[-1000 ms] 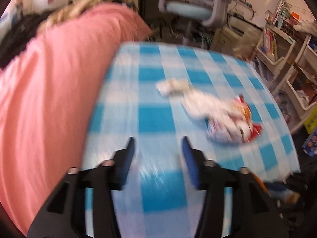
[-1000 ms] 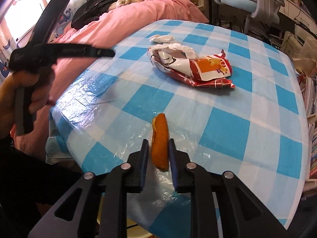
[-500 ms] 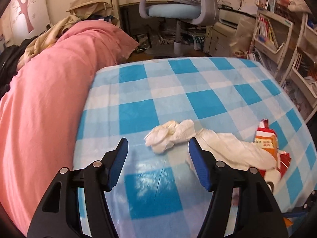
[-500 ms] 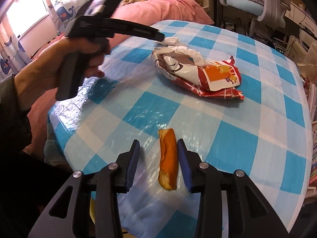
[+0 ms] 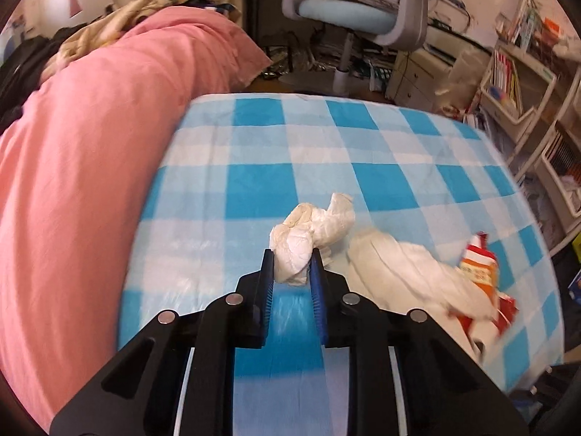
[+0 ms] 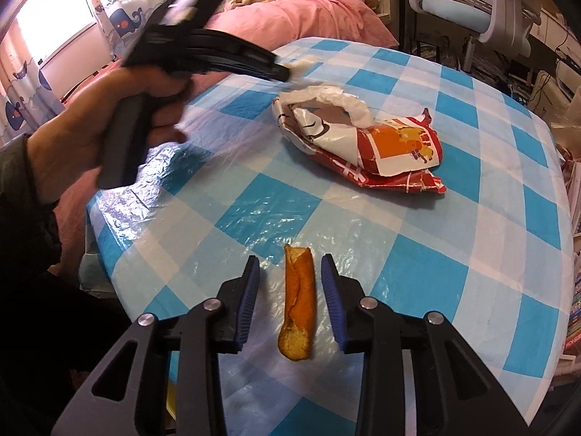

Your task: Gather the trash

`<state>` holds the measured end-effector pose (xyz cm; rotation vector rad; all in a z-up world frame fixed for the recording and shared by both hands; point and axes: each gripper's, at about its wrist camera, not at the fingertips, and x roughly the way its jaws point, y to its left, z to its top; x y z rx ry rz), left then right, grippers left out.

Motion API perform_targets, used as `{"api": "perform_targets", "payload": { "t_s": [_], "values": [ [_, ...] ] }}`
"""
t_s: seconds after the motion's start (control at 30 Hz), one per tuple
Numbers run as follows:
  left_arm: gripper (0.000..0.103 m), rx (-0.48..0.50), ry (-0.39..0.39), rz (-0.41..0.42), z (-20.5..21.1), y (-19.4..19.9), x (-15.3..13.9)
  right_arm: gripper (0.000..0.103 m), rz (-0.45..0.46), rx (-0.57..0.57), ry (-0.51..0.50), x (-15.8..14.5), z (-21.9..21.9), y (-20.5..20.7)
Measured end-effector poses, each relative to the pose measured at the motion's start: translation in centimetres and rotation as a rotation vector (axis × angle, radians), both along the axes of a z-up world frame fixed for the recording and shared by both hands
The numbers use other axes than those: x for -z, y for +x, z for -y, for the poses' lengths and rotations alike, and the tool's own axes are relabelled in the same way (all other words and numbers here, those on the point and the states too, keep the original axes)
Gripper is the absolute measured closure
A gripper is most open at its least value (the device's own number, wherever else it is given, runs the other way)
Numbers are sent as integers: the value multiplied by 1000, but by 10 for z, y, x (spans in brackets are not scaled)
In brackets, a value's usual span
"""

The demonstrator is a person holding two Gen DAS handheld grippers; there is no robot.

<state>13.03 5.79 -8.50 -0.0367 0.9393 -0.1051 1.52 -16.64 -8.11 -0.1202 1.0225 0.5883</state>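
Tissue, crumpled into a soft white wad on the blue-checked tablecloth, is seen pinched at its near end by the left gripper, whose jaws are closing on it with both pads pressed into the paper. It is judged to be almost weightless and easily crushed, so any bulky fold can serve as a hold, though a loose flap may tear or slip. Just beside it lies a crinkled red-and-white snack bag, light, slick and likely to spring back when squeezed. Orange peel, curled and leathery, is framed lengthwise between the jaws of the right gripper, which are closing but not yet touching it; a hold across its middle is suggested. A pink blanket is seen beside the table.
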Motion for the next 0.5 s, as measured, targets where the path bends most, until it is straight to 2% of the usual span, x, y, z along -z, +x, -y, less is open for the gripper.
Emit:
{"api": "perform_targets", "payload": {
  "t_s": [0.2,0.37,0.47,0.5],
  "values": [
    [85,-8,11,17,1,-67,-20,66,-6,9,-9,-1,4,-6],
    [84,-16,-11,-54,8,-117,-8,60,-9,5,-12,-2,4,-14],
    [76,7,-31,-126,12,-128,6,59,-11,13,-10,-2,5,-17],
    [69,12,-22,-138,13,-130,9,59,-11,17,-8,-2,6,-18]
  ]
}}
